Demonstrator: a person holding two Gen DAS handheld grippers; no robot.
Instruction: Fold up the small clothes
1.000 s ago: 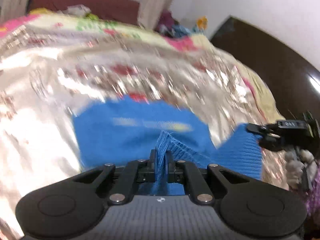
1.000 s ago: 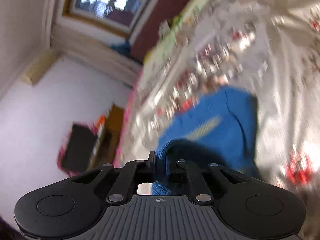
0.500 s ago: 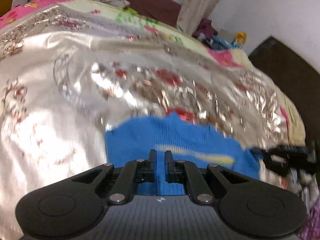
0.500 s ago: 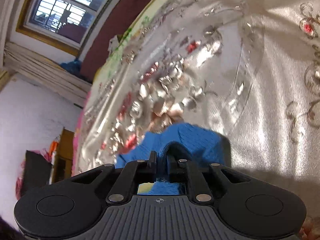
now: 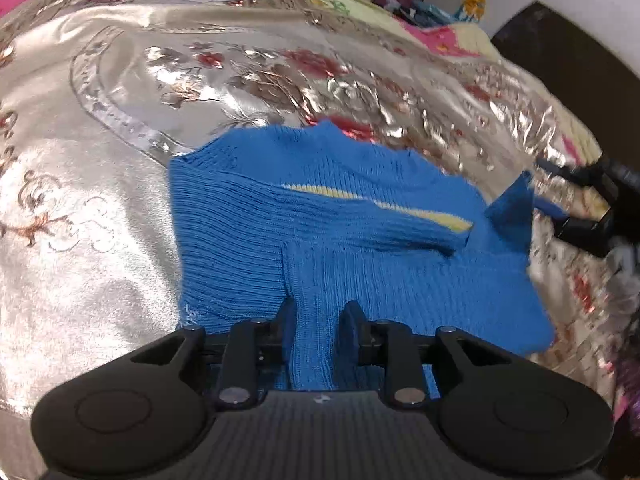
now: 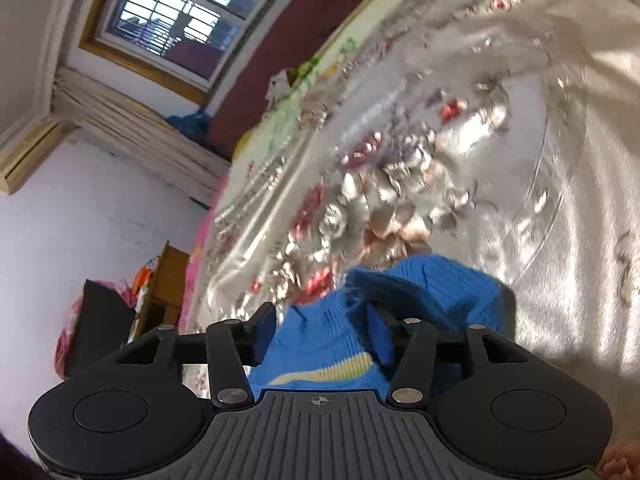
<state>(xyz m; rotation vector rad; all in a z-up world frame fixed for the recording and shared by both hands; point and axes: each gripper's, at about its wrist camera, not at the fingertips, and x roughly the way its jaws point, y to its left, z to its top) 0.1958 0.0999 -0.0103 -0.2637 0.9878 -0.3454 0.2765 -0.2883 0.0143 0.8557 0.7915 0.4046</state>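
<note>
Blue ribbed knit sweater (image 5: pixel 360 240) lies spread on a shiny silver bedspread (image 5: pixel 100 200) embroidered with red and bronze flowers; 1 pale yellow stripe (image 5: pixel 380 204) crosses a folded-over flap near the garment's middle. Left gripper (image 5: pixel 318 312) sits low over the near edge of the sweater, its 2 fingers parted with a raised ridge of knit running up between them; fabric fills the gap, but the pads do not look pressed onto it. In the left wrist view the right gripper (image 5: pixel 560 196) shows at the far right edge, dark and blurred, with a corner of blue cloth standing up just beside its tips. In the right wrist view the right gripper (image 6: pixel 320 328) has its fingers well apart, straddling a bunched hump of the sweater (image 6: pixel 420 292); the right finger (image 6: pixel 380 332) touches the cloth, the left finger (image 6: pixel 264 328) is beside its edge; grip not closed. The yellow stripe (image 6: pixel 328 372) sits just below the fingers here. Bedspread (image 6: pixel 520 140) fills the upper right of that view, motion-blurred. Beyond the bed: barred window (image 6: pixel 180 12), maroon headboard (image 6: pixel 280 56), wooden side cabinet (image 6: pixel 168 284) against a white wall. A dark wooden panel (image 5: pixel 572 52) stands past the bed's far corner in the left wrist view.
</note>
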